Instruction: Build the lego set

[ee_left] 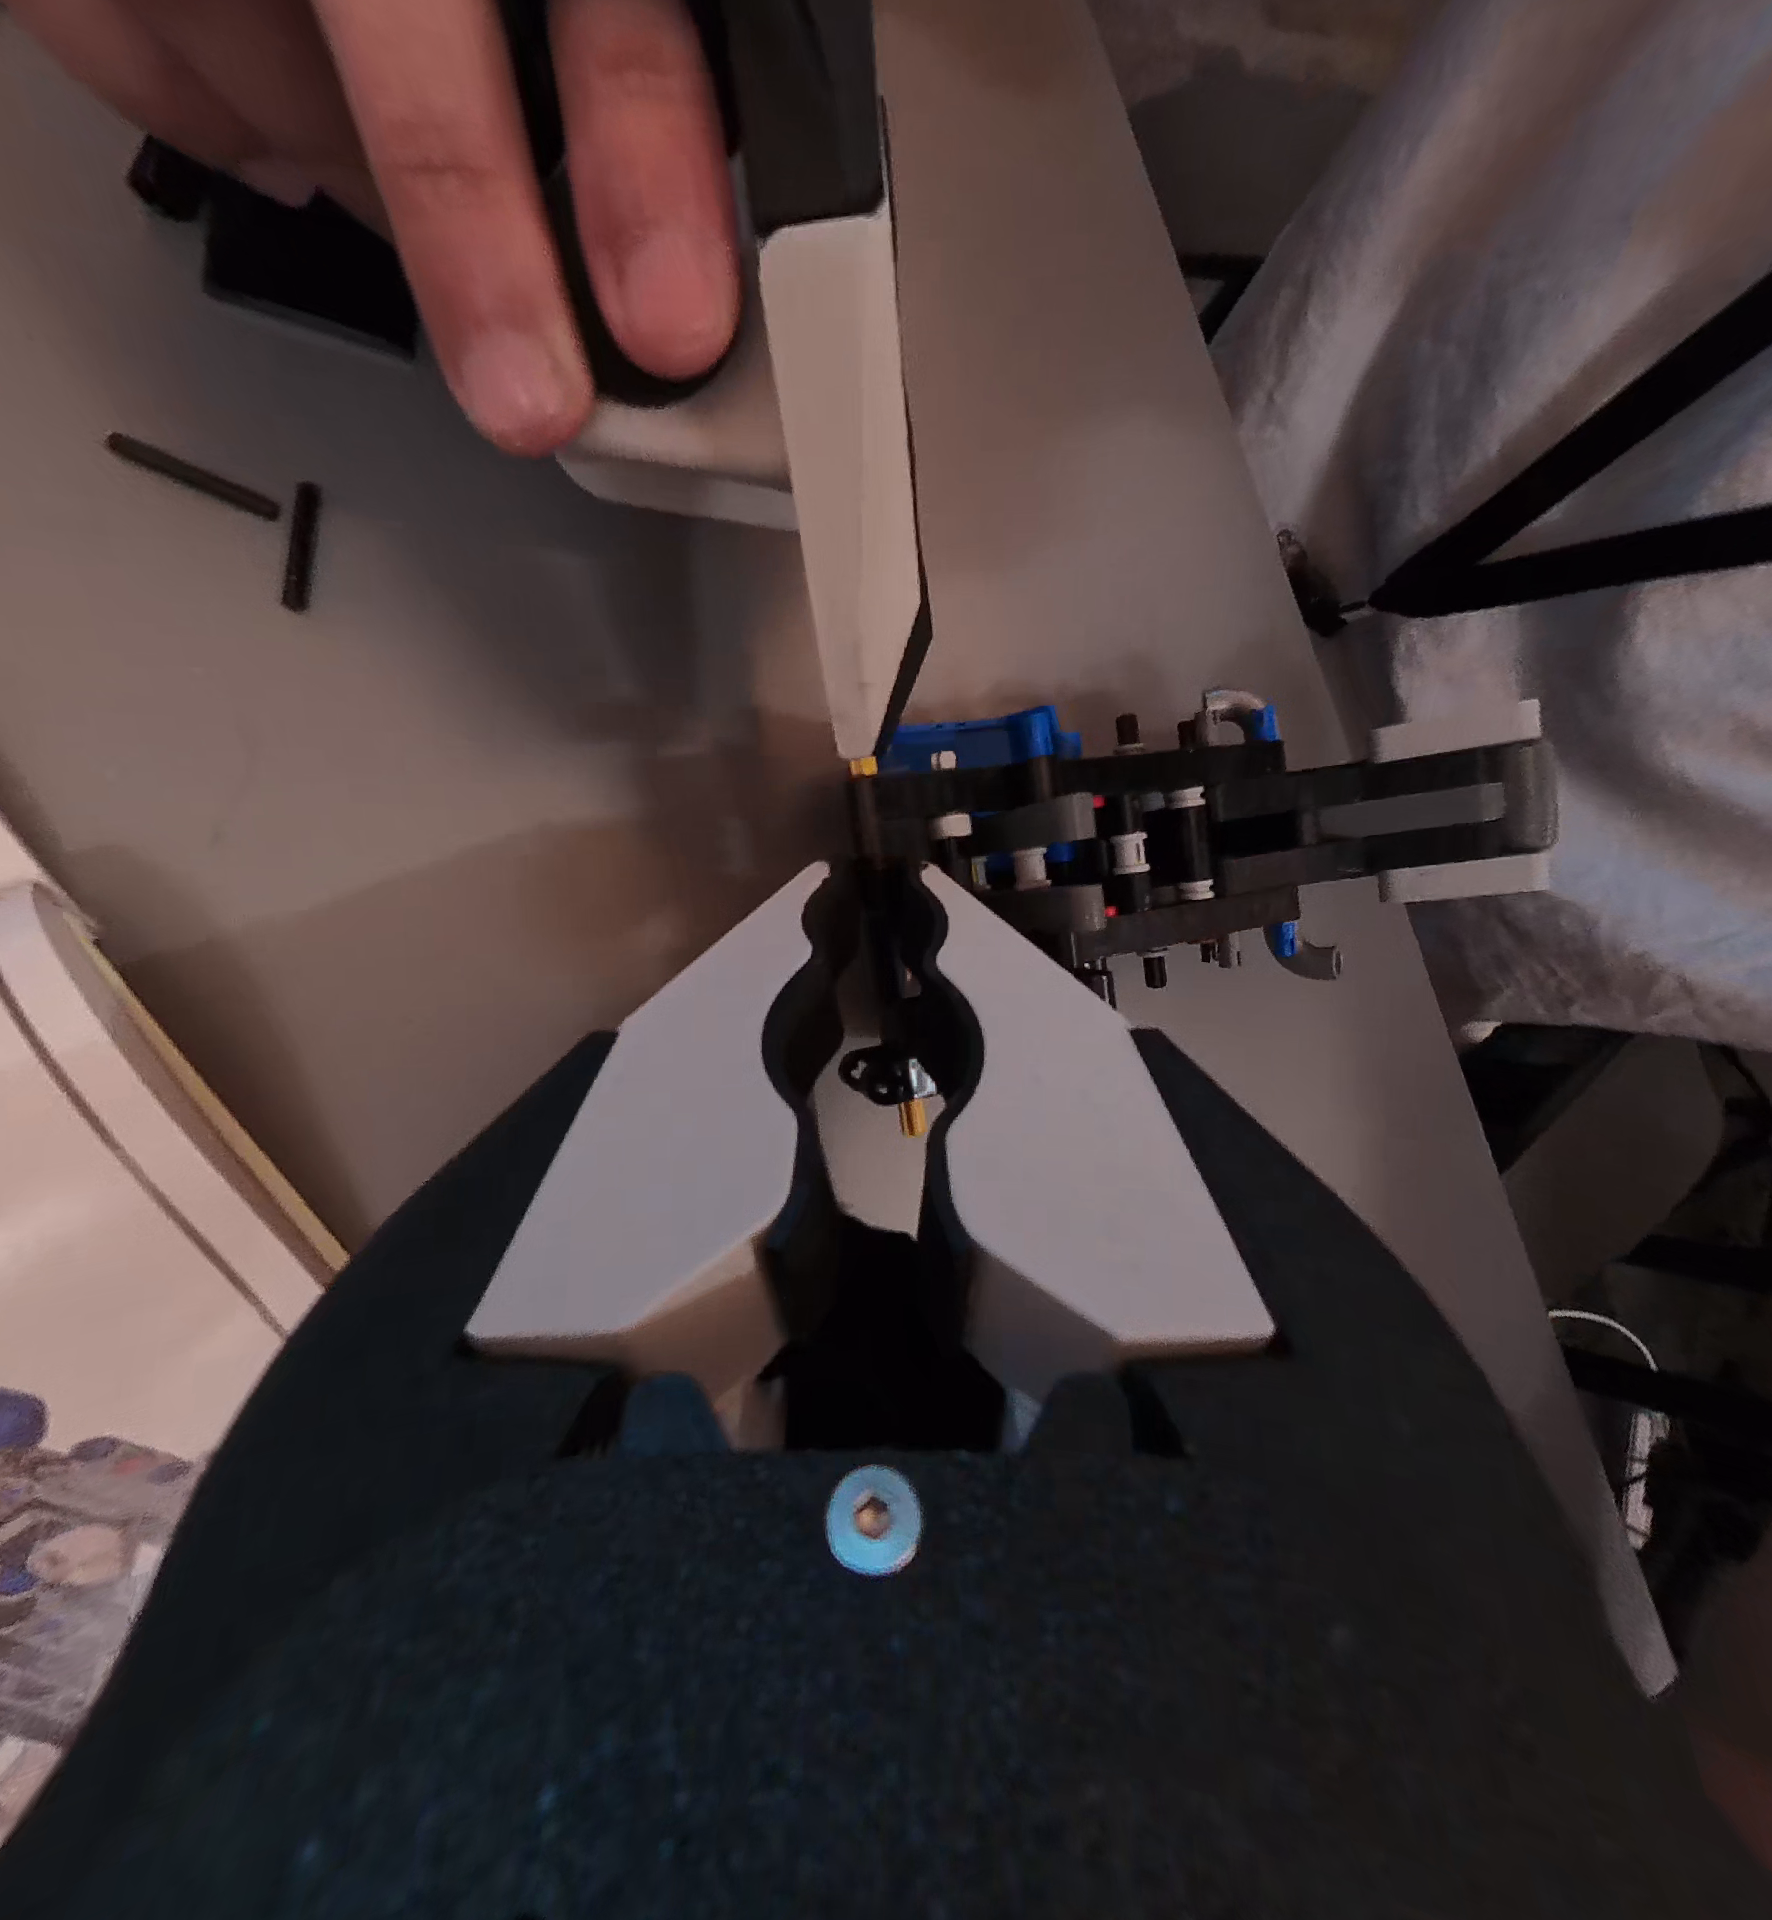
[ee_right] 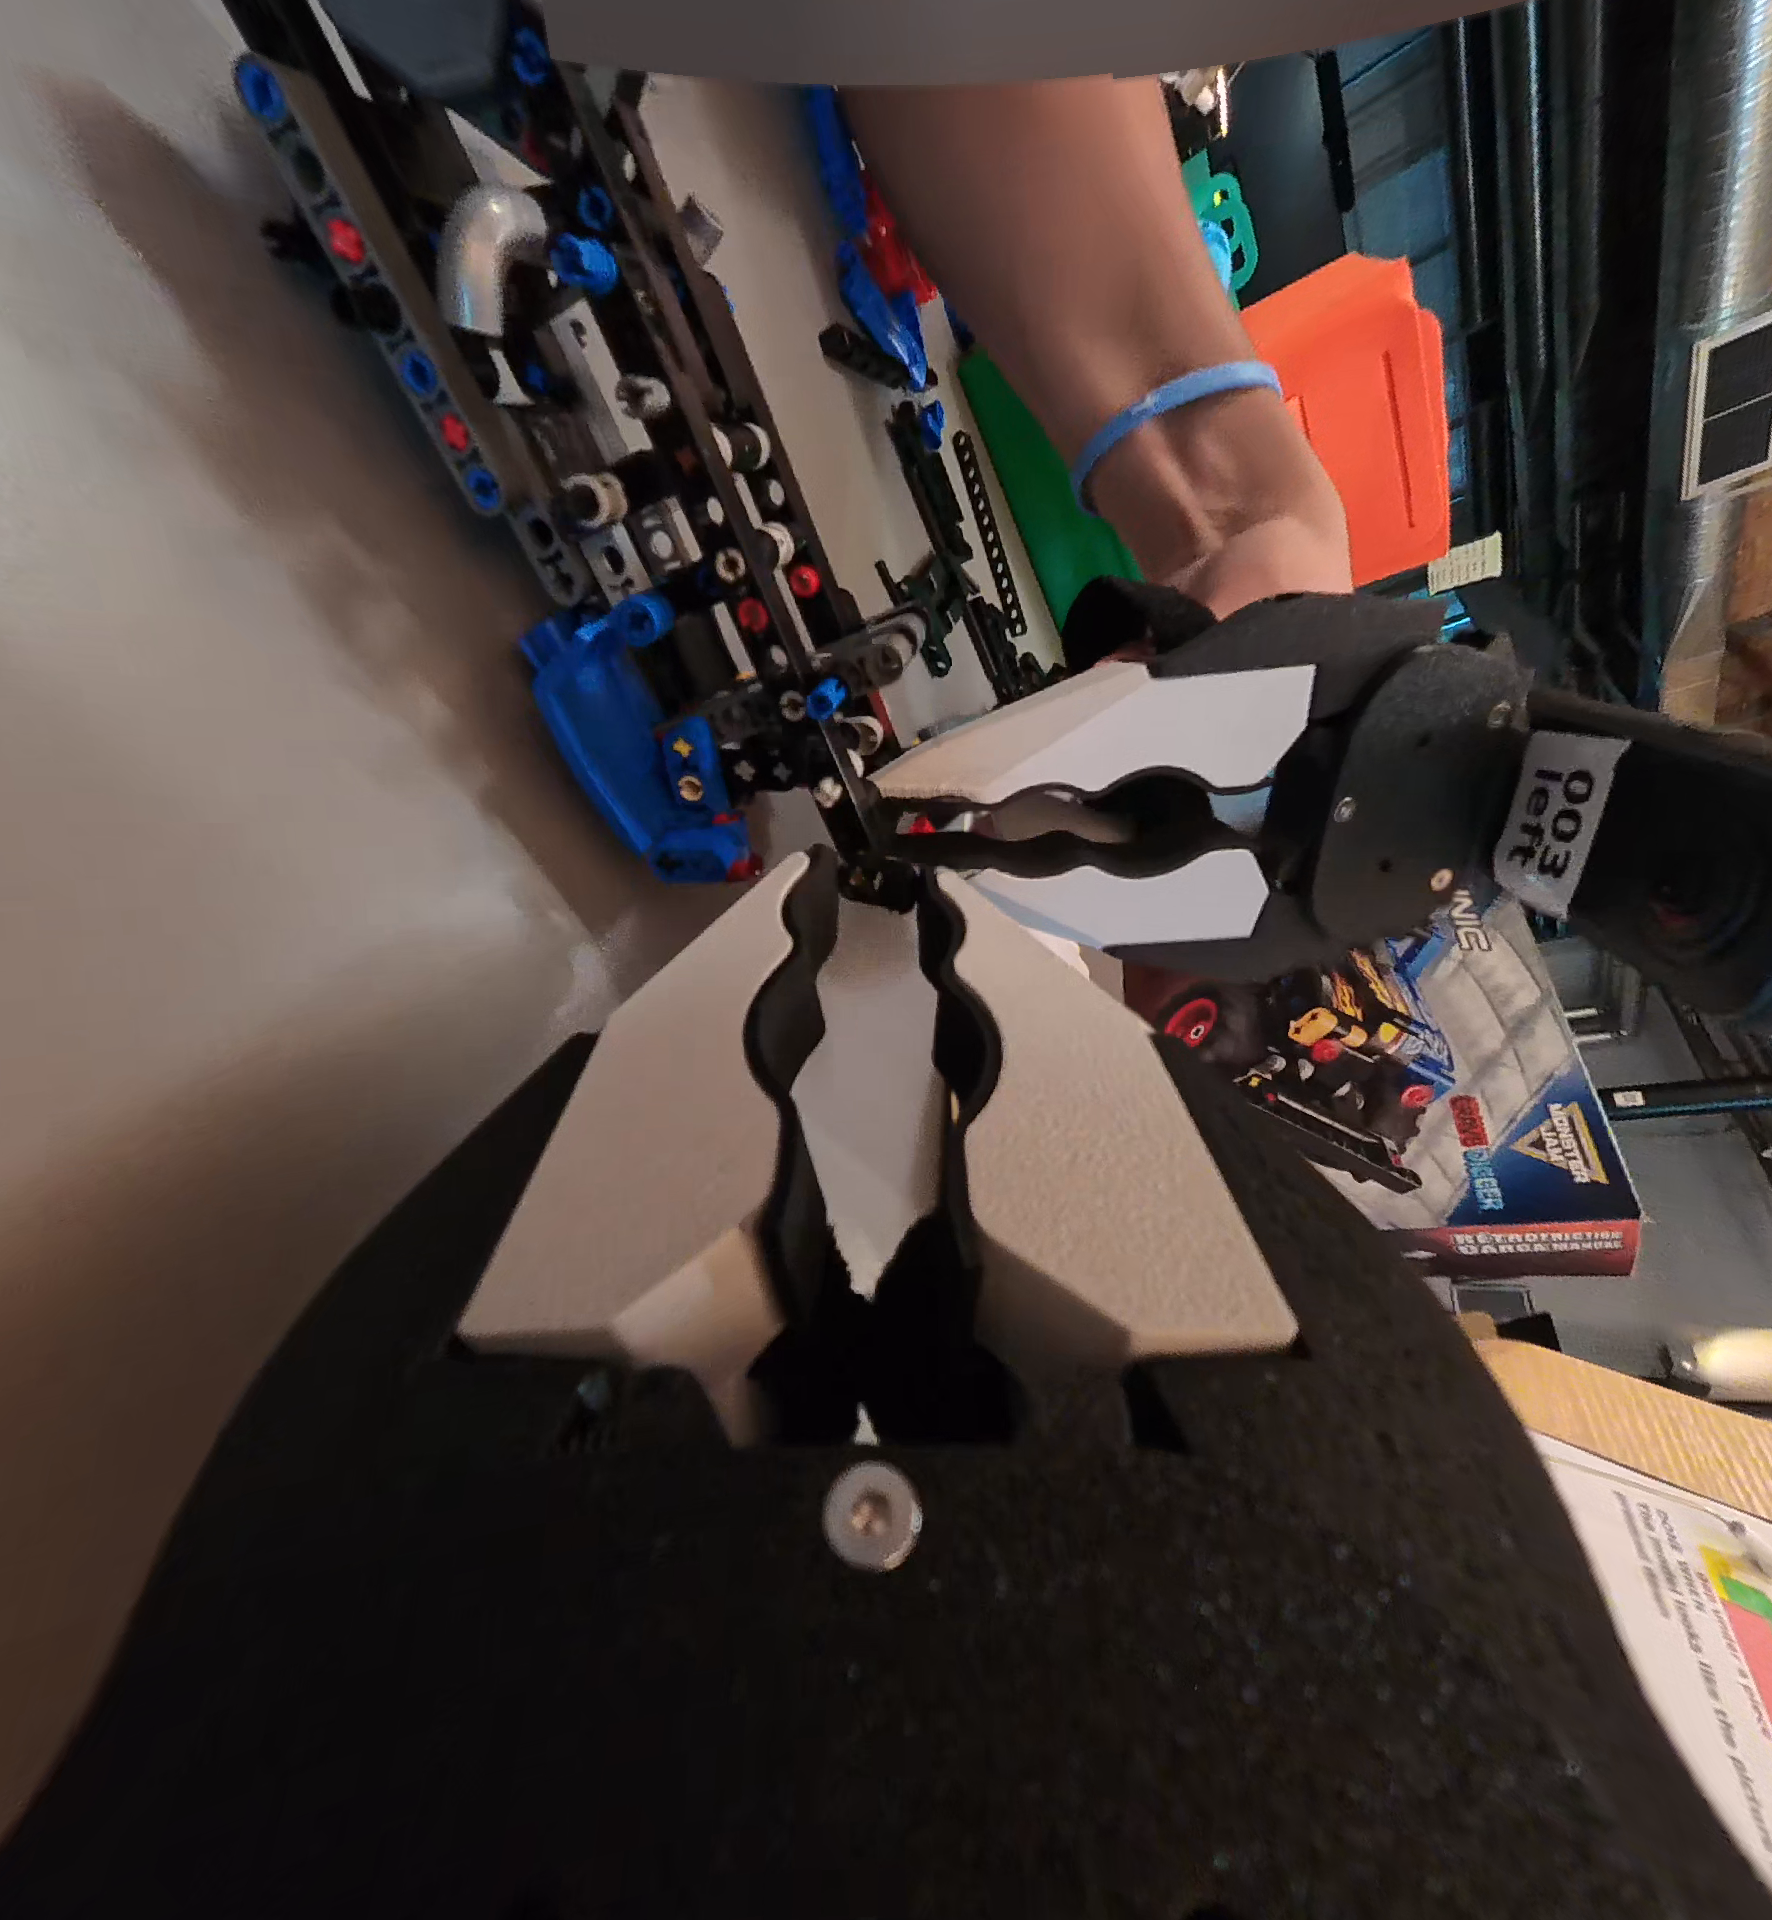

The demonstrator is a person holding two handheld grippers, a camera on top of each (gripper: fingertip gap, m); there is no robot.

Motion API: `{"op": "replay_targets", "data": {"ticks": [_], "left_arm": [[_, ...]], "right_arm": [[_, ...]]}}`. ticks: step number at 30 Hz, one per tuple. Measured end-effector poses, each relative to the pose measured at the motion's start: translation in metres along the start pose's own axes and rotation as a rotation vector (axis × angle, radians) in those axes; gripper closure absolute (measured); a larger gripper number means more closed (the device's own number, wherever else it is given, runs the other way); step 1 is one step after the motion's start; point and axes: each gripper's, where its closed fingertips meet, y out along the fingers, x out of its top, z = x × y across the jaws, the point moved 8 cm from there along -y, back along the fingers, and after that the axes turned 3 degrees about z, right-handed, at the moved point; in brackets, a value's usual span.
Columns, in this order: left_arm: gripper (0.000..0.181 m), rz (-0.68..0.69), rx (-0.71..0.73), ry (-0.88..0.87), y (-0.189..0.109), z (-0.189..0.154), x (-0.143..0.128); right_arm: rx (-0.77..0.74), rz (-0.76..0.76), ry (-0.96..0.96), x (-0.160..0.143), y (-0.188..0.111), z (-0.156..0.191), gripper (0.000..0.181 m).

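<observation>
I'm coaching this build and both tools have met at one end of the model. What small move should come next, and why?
Probably hold the left tool steady and ease the right tool inward to seat the piece. Both tips are nearly closed on the black beam end of the lego model, where a small yellow pin sticks out. Whether it is fully seated cannot be told.

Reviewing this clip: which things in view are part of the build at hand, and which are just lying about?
In use:
- lego chassis, partly built
- left gripper, fingers closed on the chassis end
- right gripper, fingers at the same end

Lying about:
- two black axles
- loose parts pile
- set box
- orange bin
</observation>
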Motion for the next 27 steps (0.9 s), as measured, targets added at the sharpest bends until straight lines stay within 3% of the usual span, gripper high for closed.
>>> {"op": "replay_targets", "data": {"ticks": [10,27], "left_arm": [[0.176,-0.036,-0.103,0.073,0.002,0.002,-0.004],[0.177,-0.068,-0.198,0.153,0.010,-0.006,-0.007]], "right_arm": [[-0.121,0.020,-0.226,0.011,0.002,0.010,0.166],[-0.129,-0.062,-0.299,0.023,0.005,0.016,0.166]]}}
